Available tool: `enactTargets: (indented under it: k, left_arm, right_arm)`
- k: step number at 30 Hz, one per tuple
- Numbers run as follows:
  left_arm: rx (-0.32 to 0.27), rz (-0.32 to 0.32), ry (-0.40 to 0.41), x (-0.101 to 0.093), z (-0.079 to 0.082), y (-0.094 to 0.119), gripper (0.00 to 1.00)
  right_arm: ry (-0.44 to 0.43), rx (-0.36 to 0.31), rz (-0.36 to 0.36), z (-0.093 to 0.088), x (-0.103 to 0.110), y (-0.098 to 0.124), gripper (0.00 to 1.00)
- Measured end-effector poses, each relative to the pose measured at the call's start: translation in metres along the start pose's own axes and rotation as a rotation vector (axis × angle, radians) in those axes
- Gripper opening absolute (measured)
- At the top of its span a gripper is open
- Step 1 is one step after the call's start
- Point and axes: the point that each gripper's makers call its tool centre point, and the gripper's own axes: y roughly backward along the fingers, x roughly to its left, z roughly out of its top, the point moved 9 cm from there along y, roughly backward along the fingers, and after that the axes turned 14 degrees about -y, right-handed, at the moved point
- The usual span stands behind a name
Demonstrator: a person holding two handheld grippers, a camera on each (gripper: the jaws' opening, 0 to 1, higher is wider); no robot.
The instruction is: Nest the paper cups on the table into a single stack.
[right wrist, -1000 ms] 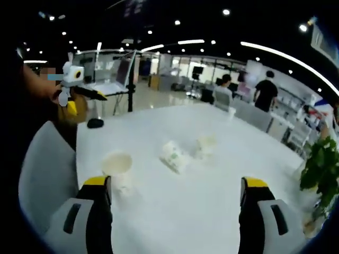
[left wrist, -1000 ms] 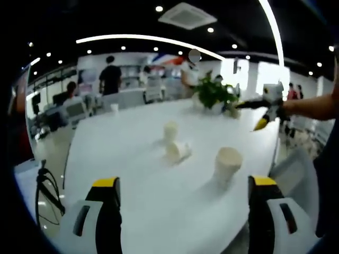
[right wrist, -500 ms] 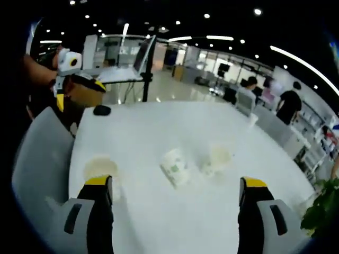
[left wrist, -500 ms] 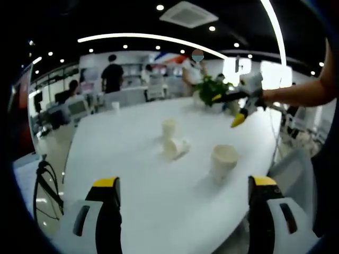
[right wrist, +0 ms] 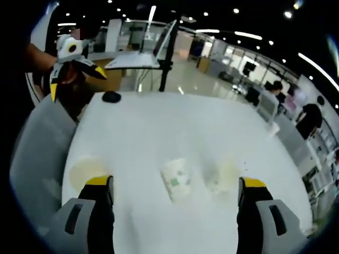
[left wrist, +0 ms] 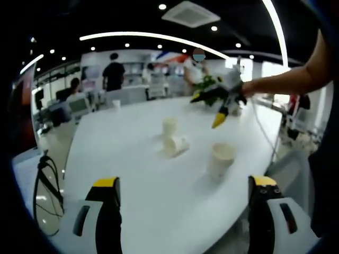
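In the left gripper view, the left tool [left wrist: 183, 211] is hanging wide open over the white desk [left wrist: 132, 174], holding nothing. Three paper cups are sitting on the desk: a near cup [left wrist: 222, 159] standing up, a tipped cup [left wrist: 176, 146] lying beyond it, and a far cup [left wrist: 169, 127] standing behind. The right tool [left wrist: 218, 103] is reaching in above the near cup, a little open and holding nothing.

In the right gripper view, the right tool [right wrist: 172, 211] is open wide and holding nothing. The tipped cup [right wrist: 177, 180] is lying between its jaws, the near cup [right wrist: 87, 173] is sitting left of it, and the far cup [right wrist: 225, 177] right. The left tool [right wrist: 74, 59] is hanging past the desk's far edge.

Left gripper [left wrist: 183, 211] jaws spread wide, empty, over white table [left wrist: 132, 180]. Three paper cups: upright [left wrist: 169, 127] at 12 o'clock, tipped [left wrist: 176, 145] beside it, upright [left wrist: 222, 159] at 2 o'clock. Right gripper [left wrist: 214, 108] above.
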Motion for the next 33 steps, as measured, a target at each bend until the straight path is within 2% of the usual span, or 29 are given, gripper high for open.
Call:
enactTargets:
  k: [6, 9, 18, 27, 33]
  left_arm:
    - [0.001, 0.009, 0.006, 0.005, -0.004, 0.002, 0.98]
    - [0.002, 0.009, 0.010, 0.005, -0.006, 0.001, 0.98]
    - [0.009, 0.000, 0.017, 0.004, -0.013, -0.003, 0.98]
    - [0.027, -0.007, 0.017, 0.005, -0.019, 0.000, 0.98]
    - [0.039, -0.007, 0.019, 0.005, -0.021, 0.001, 0.98]
  right_arm:
    - [0.035, 0.055, 0.073, 0.010, -0.003, -0.018, 0.94]
    - [0.044, 0.078, 0.088, 0.012, -0.007, -0.024, 0.93]
    - [0.059, 0.092, 0.126, 0.015, -0.011, -0.042, 0.90]
    - [0.085, 0.146, 0.168, 0.013, -0.010, -0.064, 0.87]
    - [0.082, 0.182, 0.178, 0.004, -0.015, -0.080, 0.80]
